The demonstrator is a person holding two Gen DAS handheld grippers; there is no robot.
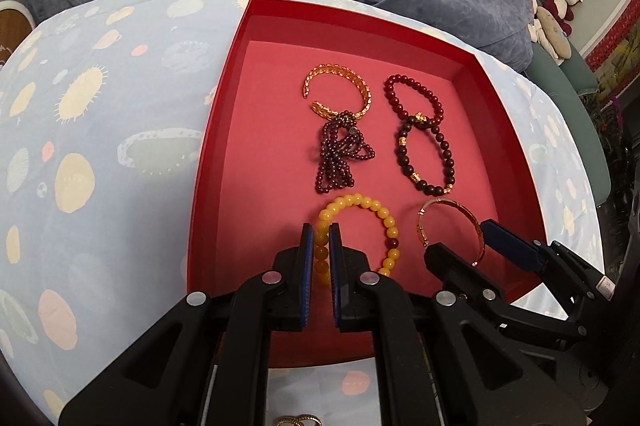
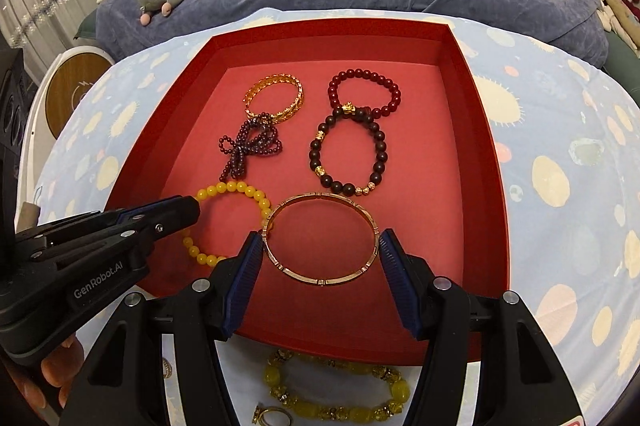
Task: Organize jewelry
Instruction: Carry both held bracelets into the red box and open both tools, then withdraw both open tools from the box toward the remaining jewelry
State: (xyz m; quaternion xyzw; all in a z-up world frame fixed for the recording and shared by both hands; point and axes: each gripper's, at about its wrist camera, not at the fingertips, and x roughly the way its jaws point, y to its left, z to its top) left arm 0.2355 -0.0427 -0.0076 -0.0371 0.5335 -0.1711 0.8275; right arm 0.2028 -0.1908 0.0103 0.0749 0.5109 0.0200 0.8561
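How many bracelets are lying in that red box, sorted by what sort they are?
In the red box:
Beaded bracelets: 4, namely yellow, bright red, dark with gold beads, and a tangled purple strand
Metal bangles: 2, namely the gold open cuff and the rose-gold bangle
Total: 6

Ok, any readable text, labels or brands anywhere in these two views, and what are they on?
"GenRobot.AI": on the side of the left gripper, seen from the right wrist.
White sticker on the right gripper, left-wrist view: too small to read.
Nothing else legible.
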